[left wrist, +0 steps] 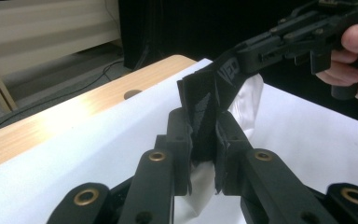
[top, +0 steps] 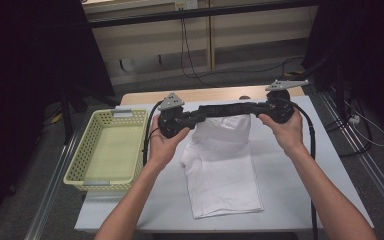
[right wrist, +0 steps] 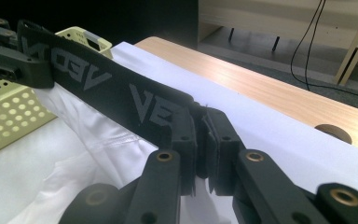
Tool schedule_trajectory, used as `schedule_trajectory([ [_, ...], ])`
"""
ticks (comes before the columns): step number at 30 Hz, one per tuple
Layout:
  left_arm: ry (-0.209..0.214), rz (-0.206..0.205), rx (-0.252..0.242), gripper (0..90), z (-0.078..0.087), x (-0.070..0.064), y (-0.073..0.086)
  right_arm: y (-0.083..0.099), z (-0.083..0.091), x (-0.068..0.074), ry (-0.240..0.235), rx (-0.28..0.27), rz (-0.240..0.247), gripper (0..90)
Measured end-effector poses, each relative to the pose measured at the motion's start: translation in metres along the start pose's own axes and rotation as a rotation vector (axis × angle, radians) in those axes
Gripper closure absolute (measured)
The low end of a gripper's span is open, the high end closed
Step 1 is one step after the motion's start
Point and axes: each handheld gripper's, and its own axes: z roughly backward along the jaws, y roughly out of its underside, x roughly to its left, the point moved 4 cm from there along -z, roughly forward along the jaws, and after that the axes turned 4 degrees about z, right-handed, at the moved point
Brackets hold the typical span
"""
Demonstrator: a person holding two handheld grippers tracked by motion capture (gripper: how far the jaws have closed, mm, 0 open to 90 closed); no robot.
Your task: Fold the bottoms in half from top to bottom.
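A white garment [top: 222, 165] with a black lettered waistband [top: 225, 110] lies lengthwise on the white table [top: 300, 190], its top end lifted. The waistband is stretched taut between the two grippers. My left gripper [top: 194, 118] is shut on the band's left end, seen close up [left wrist: 200, 126] with the band [left wrist: 200, 105] clamped upright between the jaws. My right gripper [top: 258, 106] is shut on the right end, and in its own view [right wrist: 203, 128] the lettered band [right wrist: 107, 88] runs off to the left gripper [right wrist: 4, 60]. White cloth [right wrist: 74, 154] hangs below.
A pale yellow perforated basket [top: 87, 150] stands empty at the table's left edge. A wooden strip [top: 210, 94] with a round hole [top: 244, 97] runs along the far edge. Cables trail on the floor behind, and dark stands flank both sides.
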Motion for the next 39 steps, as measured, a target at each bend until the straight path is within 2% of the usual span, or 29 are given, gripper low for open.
schedule_trajectory([
  [10,0.018,-0.025,0.024,78.8,0.009,-0.015,0.011,0.009,0.011,0.012,-0.021,0.007,0.014,83.1],
  [14,0.039,-0.014,0.03,78.8,0.011,-0.019,0.019,0.015,0.014,0.016,-0.026,0.006,0.014,83.2],
  [19,0.049,-0.028,0.062,78.7,0.014,-0.024,0.032,0.027,0.015,0.023,-0.039,0.024,0.016,83.1],
  [21,0.071,-0.016,0.066,78.7,0.017,-0.028,0.036,0.032,0.015,0.027,-0.043,0.038,0.024,83.2],
  [27,0.081,-0.054,0.104,78.6,0.023,-0.04,0.052,0.045,0.019,0.039,-0.065,0.074,0.034,83.2],
  [35,0.119,-0.079,0.151,78.4,0.025,-0.057,0.075,0.064,0.028,0.05,-0.087,0.108,0.033,83.1],
  [39,0.124,-0.093,0.175,78.3,0.026,-0.061,0.086,0.075,0.031,0.058,-0.095,0.128,0.038,83.1],
])
